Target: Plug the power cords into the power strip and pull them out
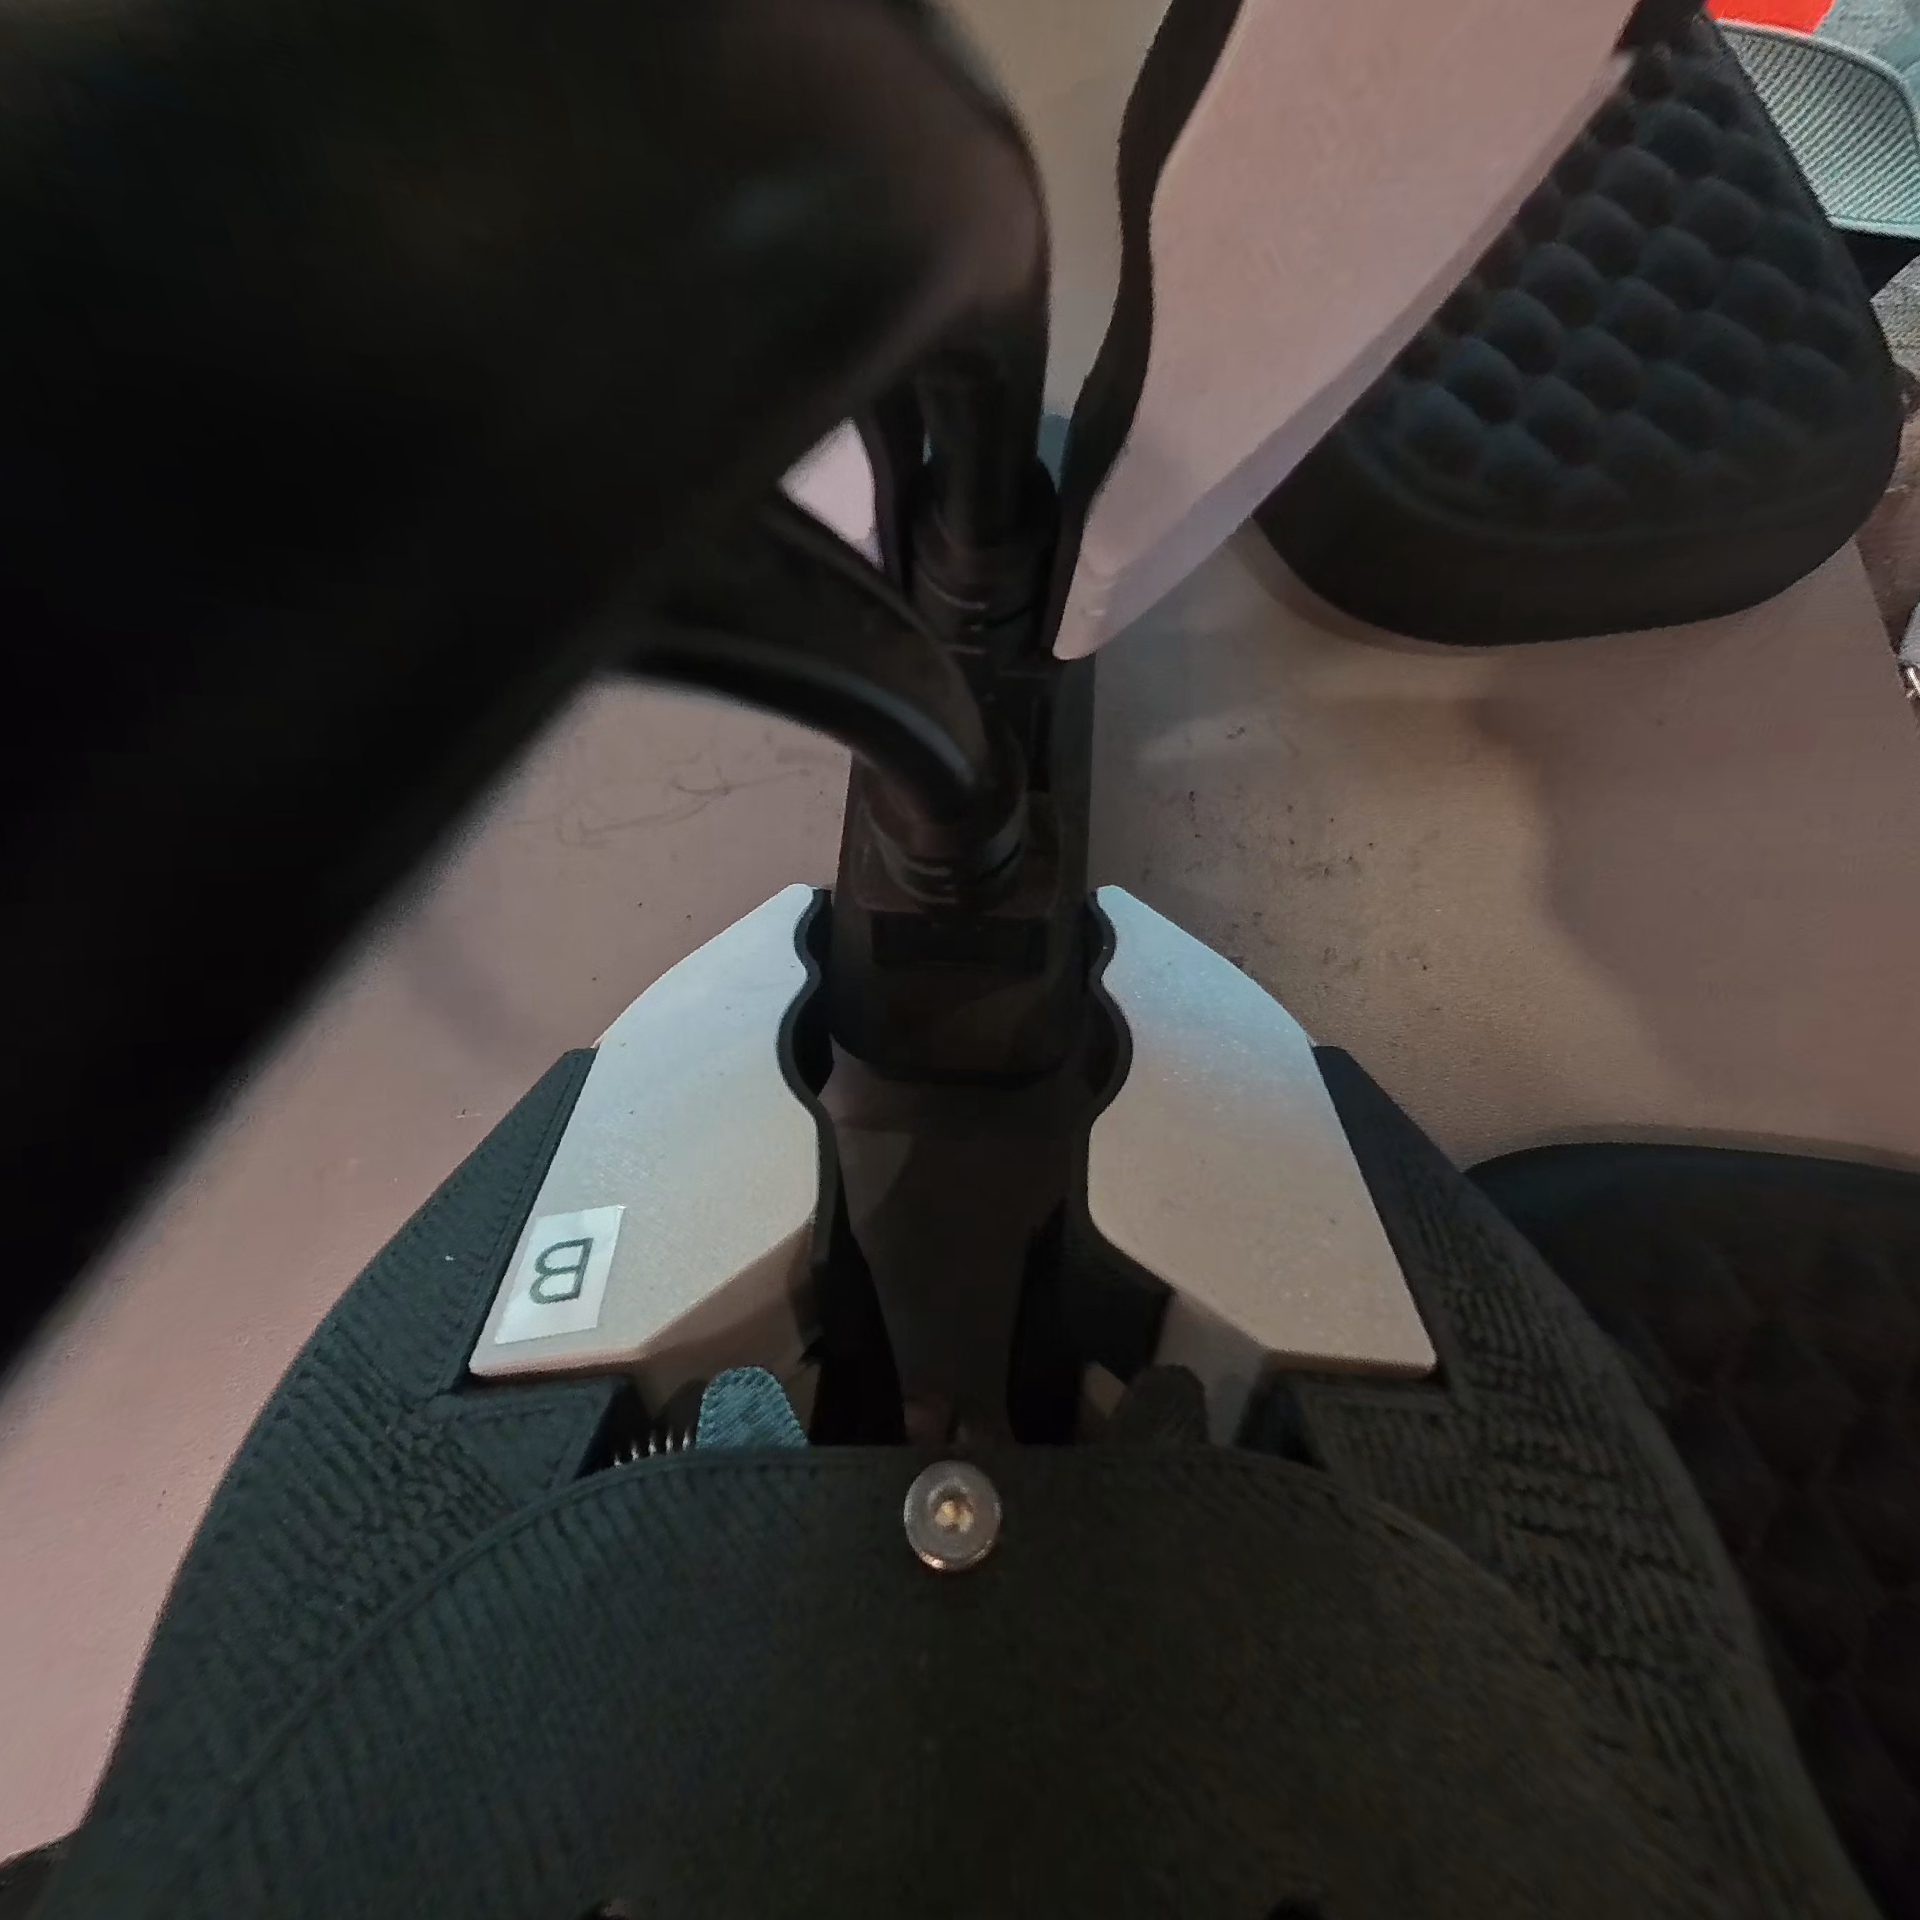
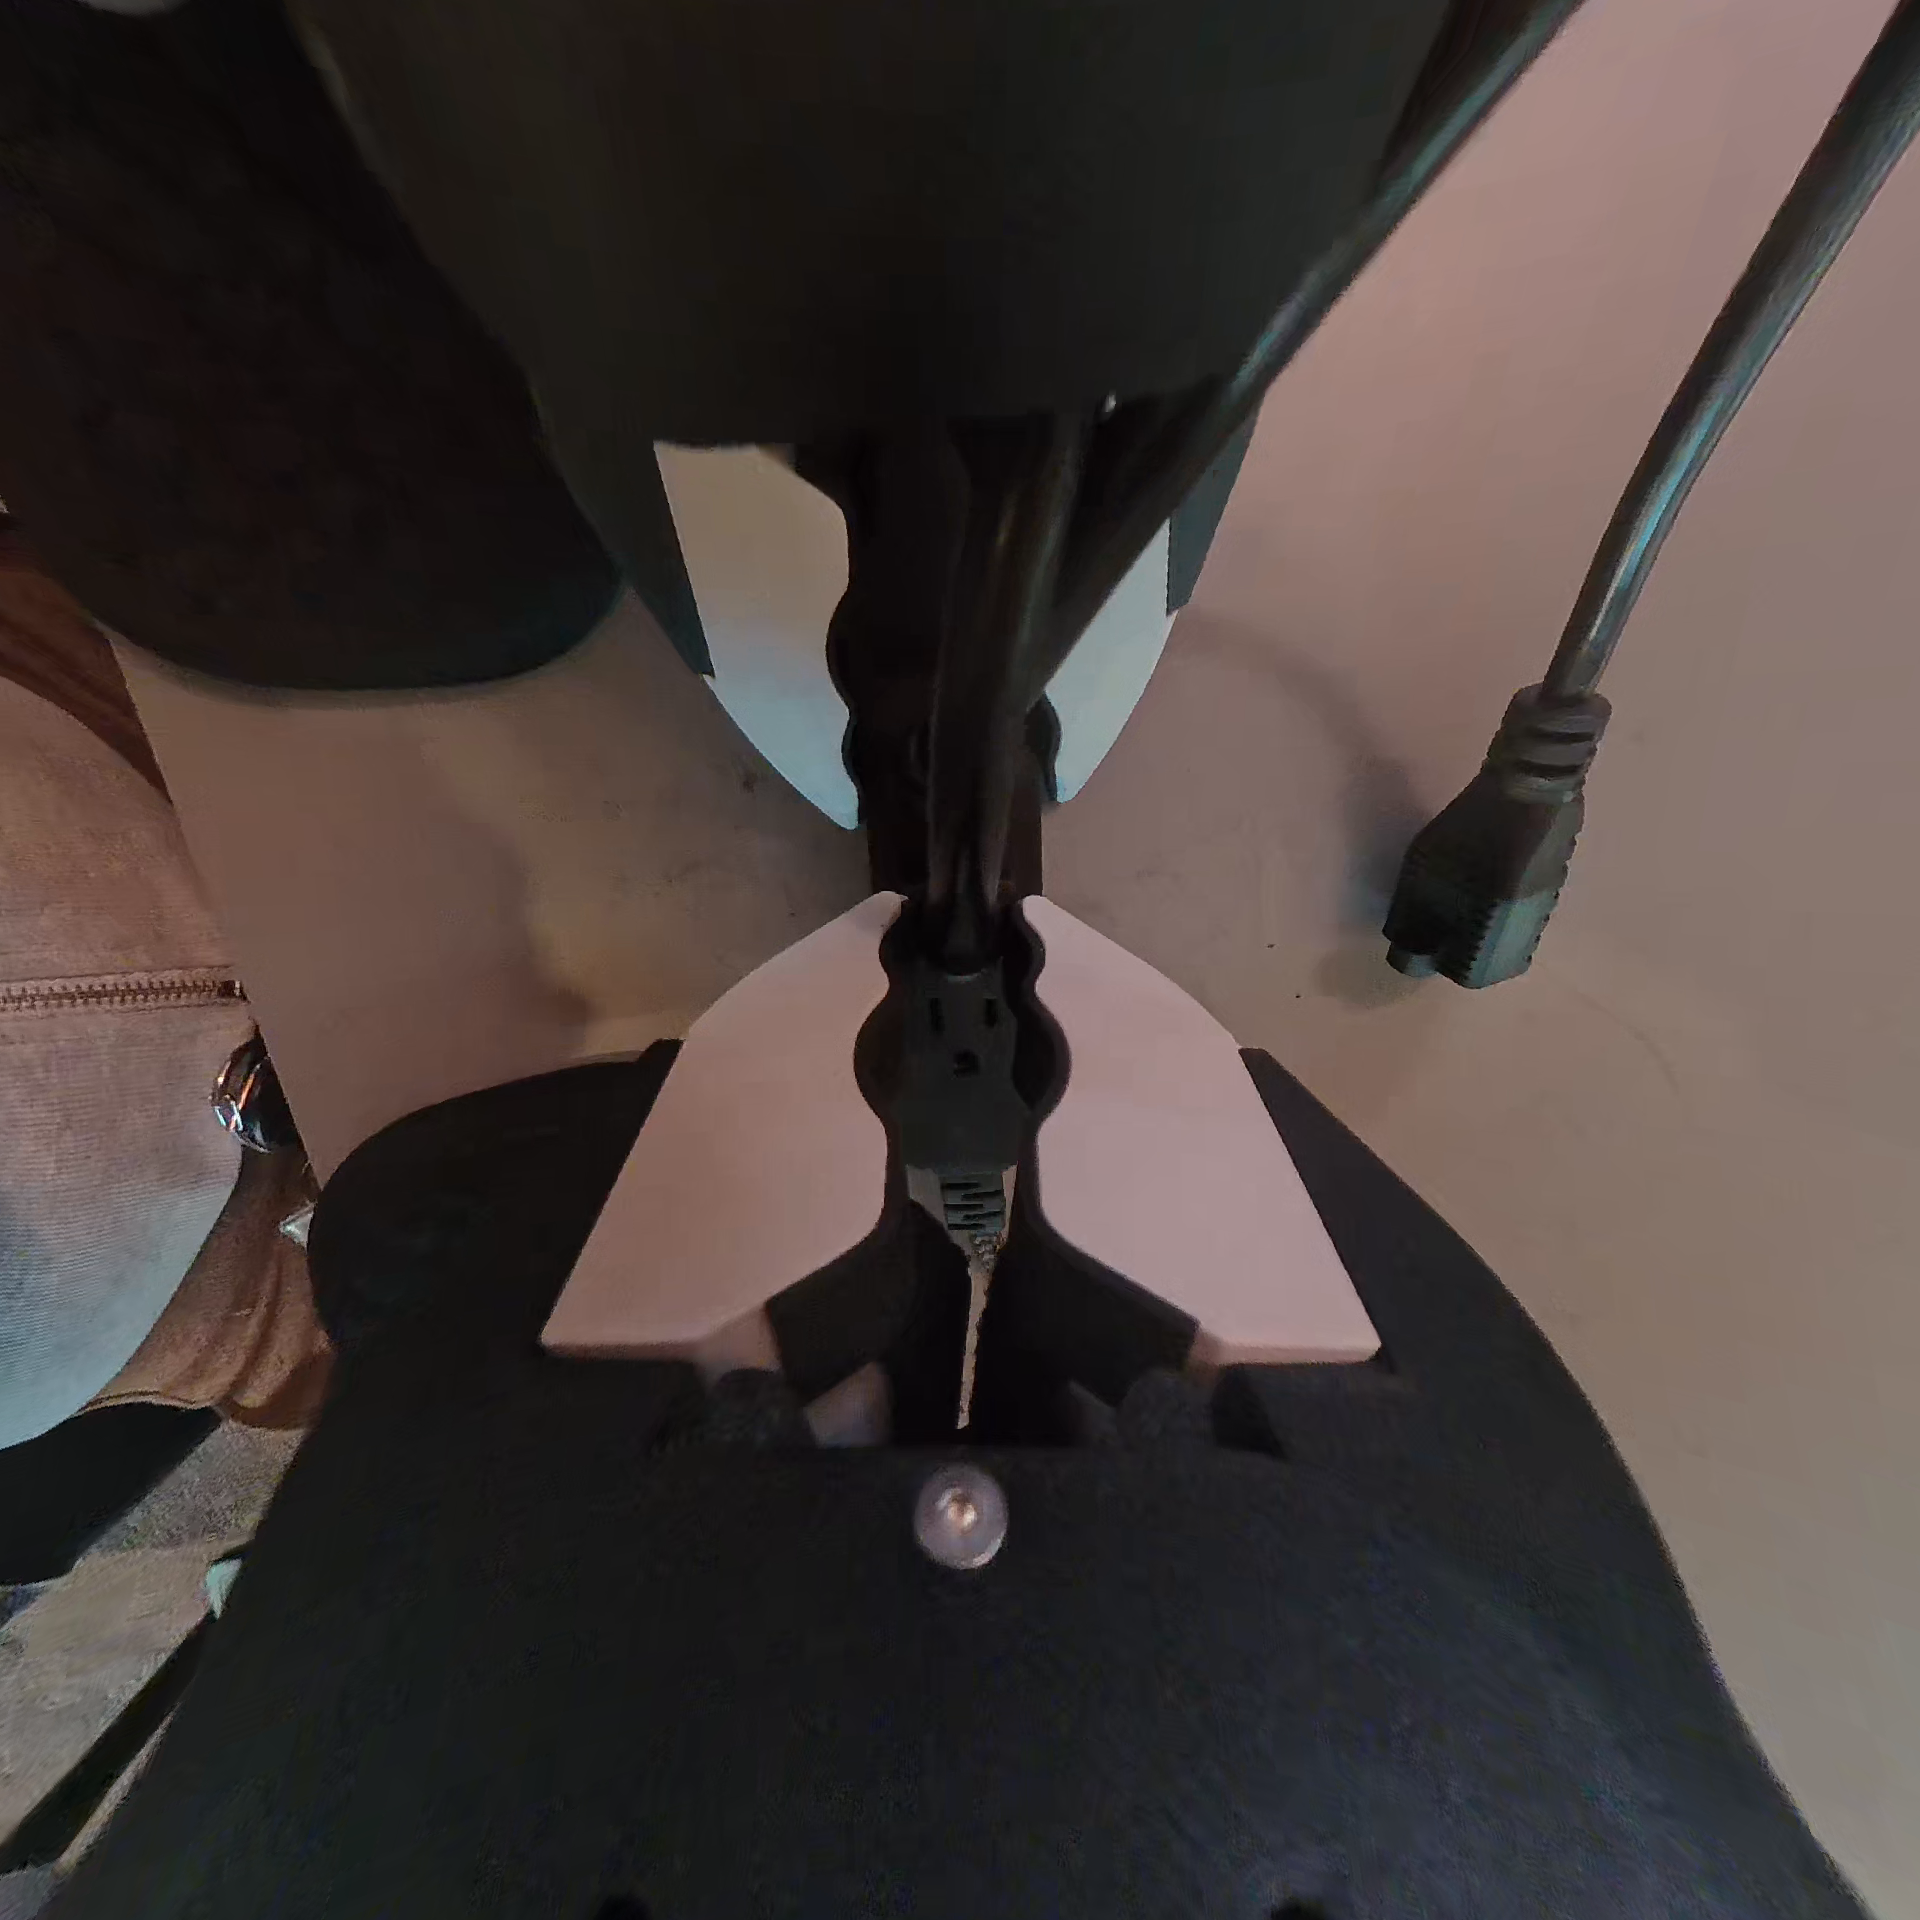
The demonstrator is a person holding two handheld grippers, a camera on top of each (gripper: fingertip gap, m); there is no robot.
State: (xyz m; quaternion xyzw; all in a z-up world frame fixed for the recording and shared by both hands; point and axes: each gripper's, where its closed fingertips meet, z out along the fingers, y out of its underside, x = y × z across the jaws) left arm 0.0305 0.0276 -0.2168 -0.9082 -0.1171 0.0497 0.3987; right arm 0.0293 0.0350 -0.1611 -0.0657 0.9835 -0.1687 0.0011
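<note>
Item: power strip (image 1: 951, 966), black, narrow, lying on pale surface (image 1: 1403, 831); landmark for all below.
- Left gripper (image 1: 951, 935): pinching strip's near end, likely bracing it.
- Right gripper (image 2: 961, 971): pinching strip's opposite end, by an empty socket.
- Cords (image 1: 894, 727): plugged into strip's middle.
- Spare connector (image 2: 1481, 883): loose, well apart, beside strip.
- Containers: none visible.

Narrow black power strip (image 2: 961, 1049) clamped end to end, cords (image 1: 935, 769) plugged in; spare black plug (image 2: 1486, 894) loose alongside.
</note>
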